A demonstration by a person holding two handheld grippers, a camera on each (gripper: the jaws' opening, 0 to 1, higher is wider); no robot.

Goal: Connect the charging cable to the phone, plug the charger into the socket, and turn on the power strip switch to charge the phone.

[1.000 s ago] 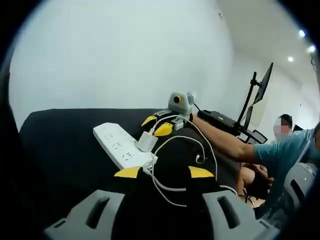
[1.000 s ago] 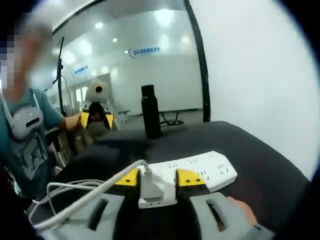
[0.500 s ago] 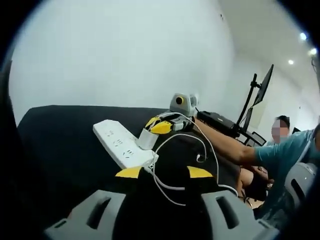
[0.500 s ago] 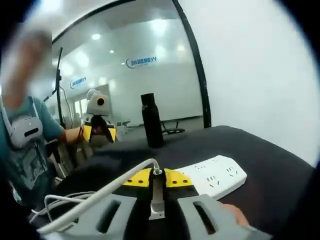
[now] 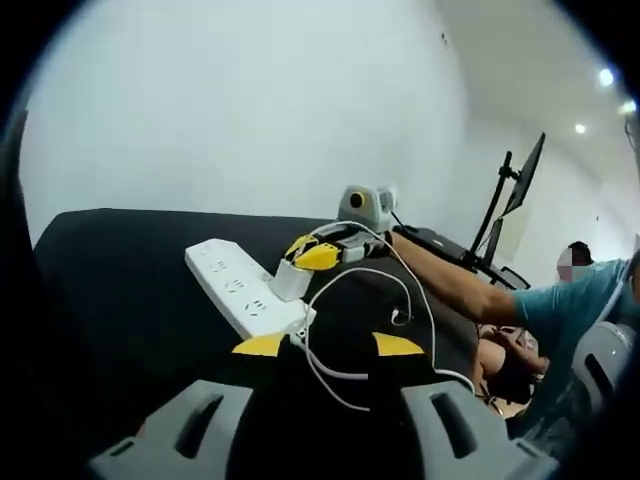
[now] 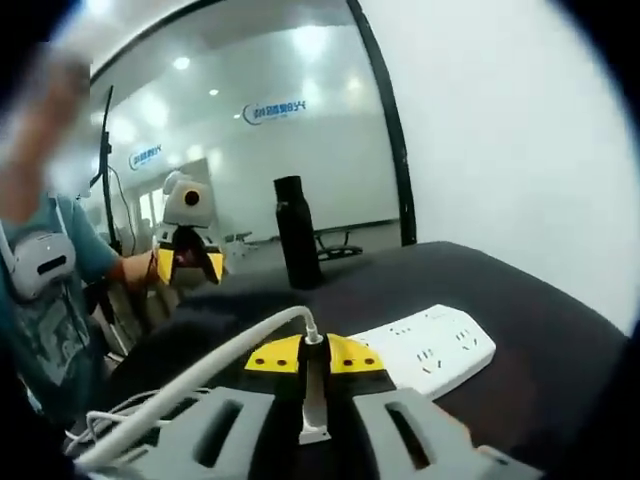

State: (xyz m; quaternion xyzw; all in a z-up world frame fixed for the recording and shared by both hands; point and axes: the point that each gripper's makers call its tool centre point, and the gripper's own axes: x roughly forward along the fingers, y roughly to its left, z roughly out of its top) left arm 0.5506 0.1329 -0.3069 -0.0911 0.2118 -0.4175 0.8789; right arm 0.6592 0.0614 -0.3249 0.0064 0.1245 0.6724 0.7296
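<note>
White charger [image 6: 312, 400] clamped between right tongs [image 6: 313, 357], cable [image 6: 200, 375] trailing off its top toward left of right gripper view; seen from left gripper view, charger [image 5: 291, 280] hangs just above near end of power strip [image 5: 238, 288], right tongs [image 5: 318, 254] gripping it

Strip [image 6: 425, 347] lies on black bench [image 6: 520, 300], long axis running away to right, ahead of tongs; sockets face up

Right hand nearer; left tongs [image 5: 328, 345] apart, holding nothing, near cable loop

Judgement: next move is short descent, prongs lined over socket
</note>
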